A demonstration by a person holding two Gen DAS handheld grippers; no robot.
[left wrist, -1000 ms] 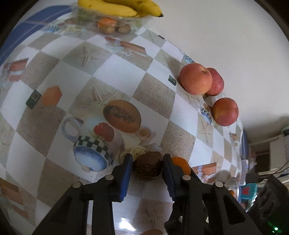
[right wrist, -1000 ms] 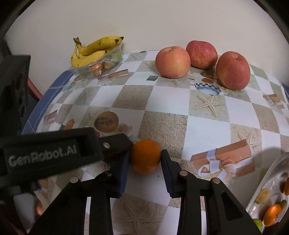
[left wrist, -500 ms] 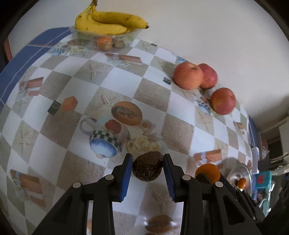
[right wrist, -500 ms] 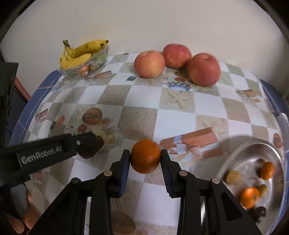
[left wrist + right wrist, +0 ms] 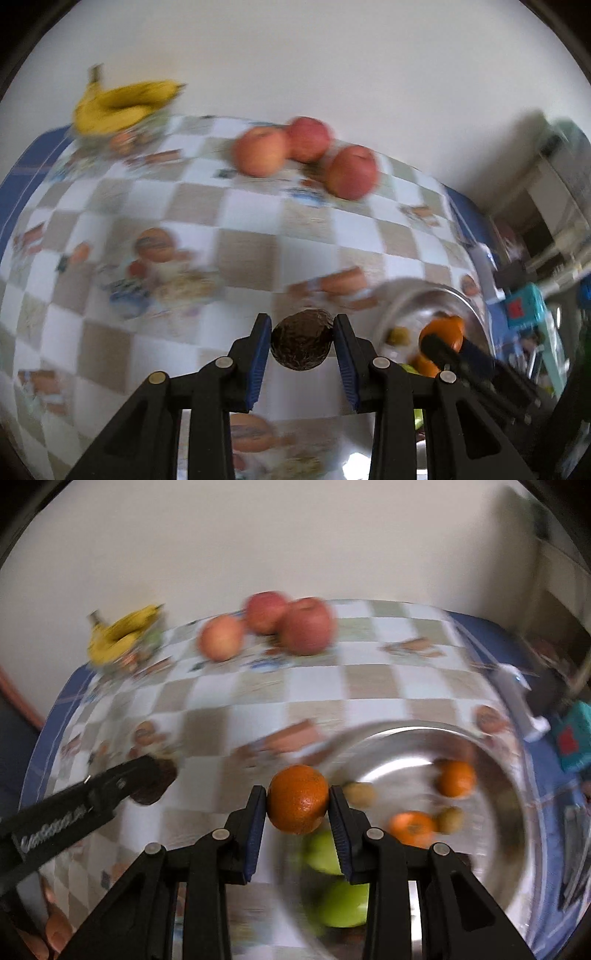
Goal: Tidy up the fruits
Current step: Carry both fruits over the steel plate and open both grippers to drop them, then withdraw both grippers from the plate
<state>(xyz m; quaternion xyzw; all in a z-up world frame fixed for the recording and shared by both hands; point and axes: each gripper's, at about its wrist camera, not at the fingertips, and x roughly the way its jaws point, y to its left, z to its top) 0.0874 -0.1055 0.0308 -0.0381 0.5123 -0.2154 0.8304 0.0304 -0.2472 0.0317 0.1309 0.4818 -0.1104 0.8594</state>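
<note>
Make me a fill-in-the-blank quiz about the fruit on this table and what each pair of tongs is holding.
1. The right tongs grip an ____.
2. The left tongs hold a wrinkled fruit whose colour is dark ____.
3. Near the wall sit ____ apples.
4. The fruit already collected lies in a shiny metal ____.

Missing words: orange; brown; three; bowl

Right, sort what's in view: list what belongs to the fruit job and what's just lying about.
Job:
- right gripper holding orange
- left gripper holding dark brown fruit
- metal bowl with fruit inside
- three apples
- bananas

Lying about:
- teal box
- white bottle
</note>
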